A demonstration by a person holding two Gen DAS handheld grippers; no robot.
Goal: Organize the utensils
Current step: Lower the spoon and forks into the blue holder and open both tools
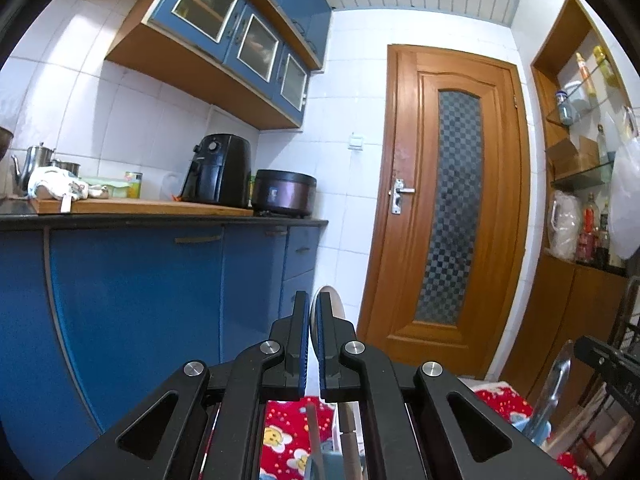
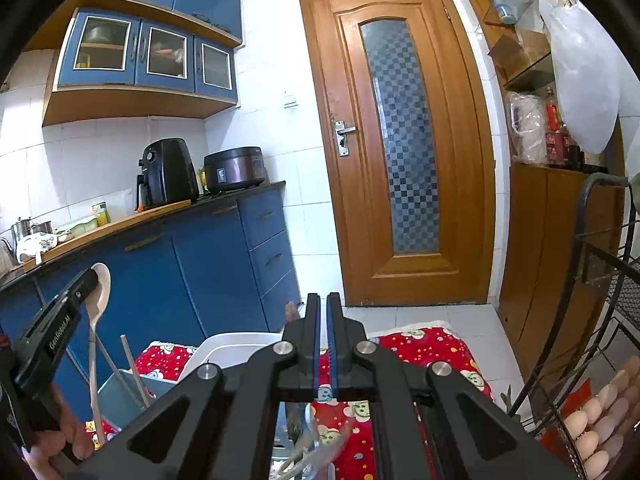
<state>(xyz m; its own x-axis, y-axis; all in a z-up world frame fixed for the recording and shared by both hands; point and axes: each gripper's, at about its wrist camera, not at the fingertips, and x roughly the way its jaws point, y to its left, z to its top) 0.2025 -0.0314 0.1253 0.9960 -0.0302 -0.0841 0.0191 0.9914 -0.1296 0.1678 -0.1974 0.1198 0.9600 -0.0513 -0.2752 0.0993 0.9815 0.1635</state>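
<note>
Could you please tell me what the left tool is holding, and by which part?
A pale spoon: the left tool is shut on its handle just below the bowl, with the bowl pointing up.

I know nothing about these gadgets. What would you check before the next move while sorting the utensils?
1. Left gripper jaws closed on the pale spoon: ok.
2. Right gripper jaws closed; whether they hold anything: cannot tell.
3. Grey bin with chopsticks in view, beside the white bin: ok.
4. Eggs in the rack apart from both grippers: ok.
</note>
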